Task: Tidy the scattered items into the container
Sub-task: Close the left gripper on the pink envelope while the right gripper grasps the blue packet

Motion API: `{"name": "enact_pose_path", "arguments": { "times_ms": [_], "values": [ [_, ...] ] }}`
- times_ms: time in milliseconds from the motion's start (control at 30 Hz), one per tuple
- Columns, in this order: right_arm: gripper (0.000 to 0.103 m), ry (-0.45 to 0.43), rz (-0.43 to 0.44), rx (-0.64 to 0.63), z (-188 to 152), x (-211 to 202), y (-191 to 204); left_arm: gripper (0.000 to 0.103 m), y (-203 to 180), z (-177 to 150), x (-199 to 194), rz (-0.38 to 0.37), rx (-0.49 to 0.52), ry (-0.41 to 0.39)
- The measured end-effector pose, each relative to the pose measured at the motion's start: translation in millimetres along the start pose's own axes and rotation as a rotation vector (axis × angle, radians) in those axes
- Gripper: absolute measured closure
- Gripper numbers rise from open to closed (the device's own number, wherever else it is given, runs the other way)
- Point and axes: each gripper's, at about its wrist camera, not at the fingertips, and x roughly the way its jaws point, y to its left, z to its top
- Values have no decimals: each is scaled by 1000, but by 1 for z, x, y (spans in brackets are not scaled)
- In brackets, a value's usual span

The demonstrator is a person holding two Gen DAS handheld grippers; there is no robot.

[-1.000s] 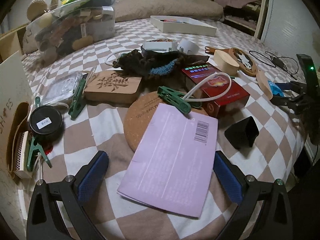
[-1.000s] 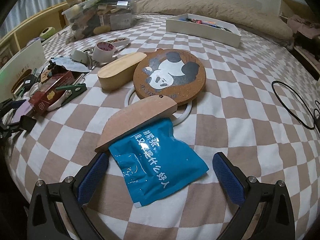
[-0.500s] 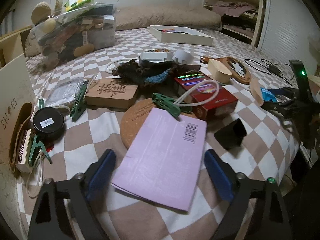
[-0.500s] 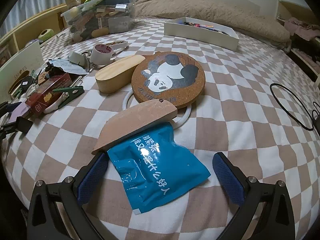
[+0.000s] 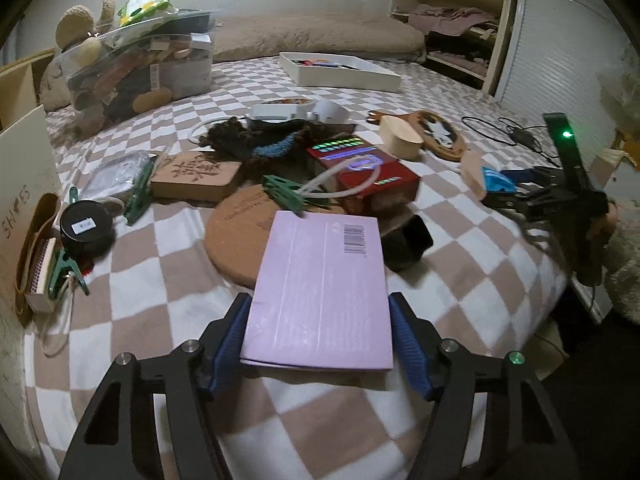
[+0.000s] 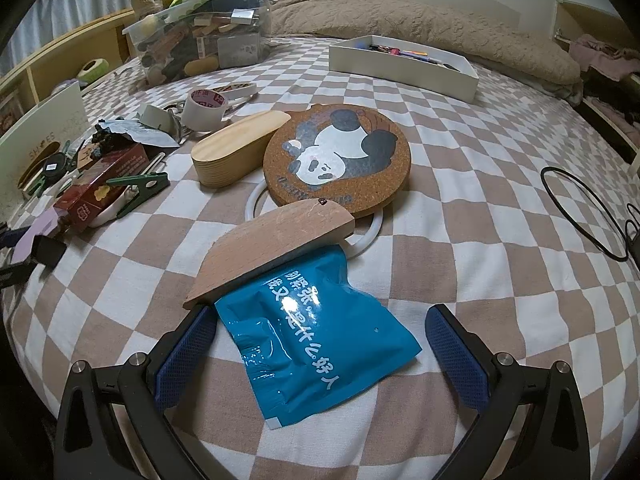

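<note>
A purple booklet (image 5: 320, 284) lies with its far end on a round cork mat (image 5: 236, 232). My left gripper (image 5: 320, 340) is closing on it, and both blue pads (image 5: 230, 340) touch its side edges. In the right wrist view, a blue foil packet (image 6: 316, 328) lies between the fingers of my open right gripper (image 6: 320, 348), untouched, its top tucked under a wooden block (image 6: 272, 244). A shallow white box (image 6: 400, 64) (image 5: 340, 70) holding a few small items sits far back on the bed. The right gripper (image 5: 520, 196) shows at the right edge of the left wrist view.
On the checkered blanket lie a red carton (image 5: 360, 172), green clips (image 5: 288, 196), a black cup (image 5: 408, 240), a panda cork mat (image 6: 340, 156), an oval wooden box (image 6: 236, 148), tape (image 6: 204, 108) and a black cable (image 6: 580, 208). A full clear bin (image 5: 152, 68) stands back left.
The left jaws have closed from wide apart onto the booklet's sides, and the left view has drawn back and risen a little. The right gripper and blue packet are unmoved.
</note>
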Motion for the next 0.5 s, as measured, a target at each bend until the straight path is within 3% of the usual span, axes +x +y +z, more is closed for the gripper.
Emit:
{"name": "enact_pose_path", "arguments": {
  "times_ms": [200, 500],
  "values": [
    [0, 5, 5, -3, 0, -1, 0, 36, -13, -6, -9, -22, 26, 26],
    [0, 52, 56, -122, 15, 4, -1, 35, -15, -4, -4, 29, 57, 40]
  ]
}}
